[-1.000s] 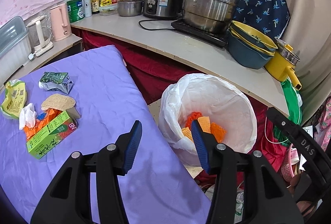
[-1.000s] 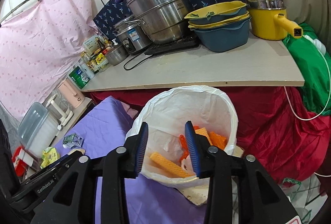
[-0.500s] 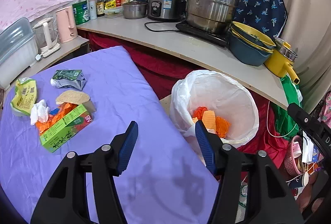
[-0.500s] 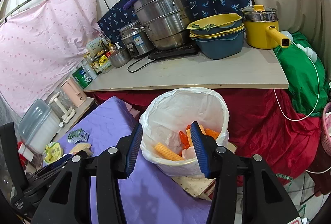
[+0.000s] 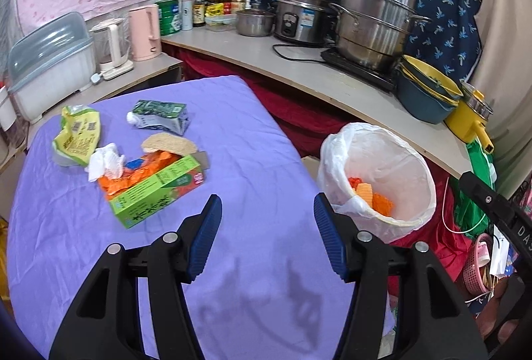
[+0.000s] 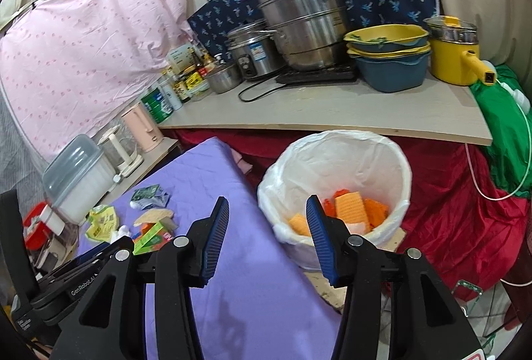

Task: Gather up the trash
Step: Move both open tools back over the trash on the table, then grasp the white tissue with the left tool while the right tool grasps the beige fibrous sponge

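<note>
Trash lies on the purple-covered table (image 5: 252, 160): a green carton (image 5: 156, 193), an orange wrapper (image 5: 139, 168), a white tissue (image 5: 104, 162), a round beige pad (image 5: 168, 143), a dark green milk carton (image 5: 159, 118) and a yellow-green bag (image 5: 78, 137). A bin with a white liner (image 5: 382, 147) stands off the table's right edge and holds orange and yellow pieces (image 6: 349, 212). My left gripper (image 5: 266, 230) is open and empty above the table, right of the pile. My right gripper (image 6: 267, 230) is open and empty, near the bin.
A counter (image 6: 332, 113) behind the bin carries a big steel pot (image 5: 375, 24), rice cooker (image 5: 299, 17), stacked basins (image 6: 389, 54) and a yellow pot (image 6: 455, 54). Kettles (image 5: 143, 30) and a plastic box (image 5: 50, 60) stand left. Red cloth (image 6: 459, 217) hangs beside the bin.
Both grippers have drawn back and up from the bin and opened wider. The left view has swung left, so the trash pile sits nearer the centre.
</note>
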